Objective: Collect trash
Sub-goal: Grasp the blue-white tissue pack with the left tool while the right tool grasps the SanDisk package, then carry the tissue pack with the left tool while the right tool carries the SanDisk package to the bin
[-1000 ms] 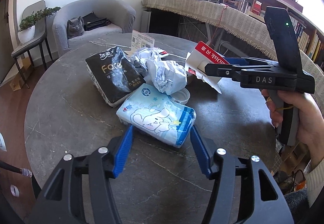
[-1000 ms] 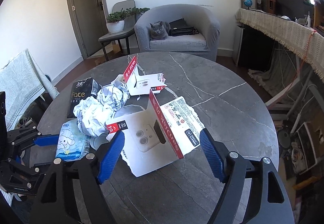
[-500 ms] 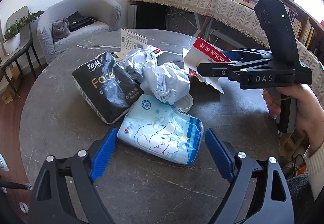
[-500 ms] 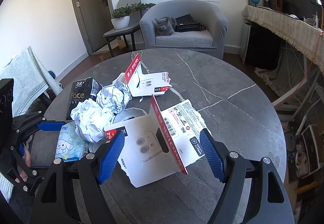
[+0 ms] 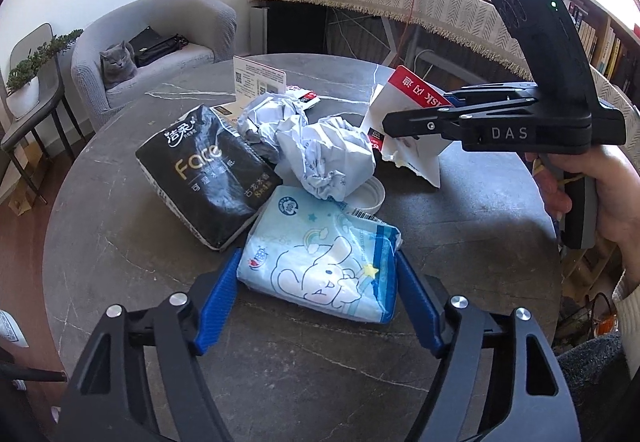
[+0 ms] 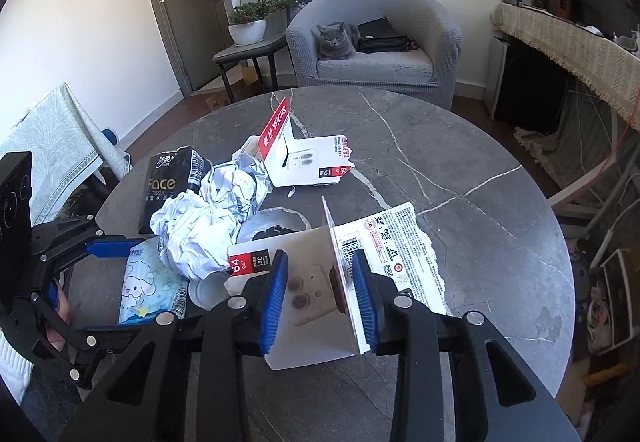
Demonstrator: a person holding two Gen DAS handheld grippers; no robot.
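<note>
A light-blue tissue pack with a cartoon dog (image 5: 320, 266) lies on the round grey table (image 5: 120, 242). My left gripper (image 5: 318, 258) straddles it, jaws closing, with the blue pads (image 5: 218, 298) right at its sides and no squeeze visible. My right gripper (image 6: 319, 257) is closing around the upright flap of a torn white and red card package (image 6: 400, 242). The flap rests against the right pad (image 6: 364, 298), while the left pad is still apart from it. From the left wrist, the right gripper (image 5: 400, 118) reaches into that card (image 5: 416, 94).
Two crumpled paper balls (image 5: 324, 158), a black Face tissue pack (image 5: 204, 170), a white lid (image 5: 370, 196) and a second torn card (image 6: 308, 162) are piled mid-table. A grey cat (image 6: 336, 40) sits in the armchair behind. A cloth-covered desk (image 5: 400, 2) runs along the right.
The right jaws have narrowed from wide apart to close around the card's upright flap. The left gripper moved forward over the blue pack, spread wider, then narrowed onto its sides.
</note>
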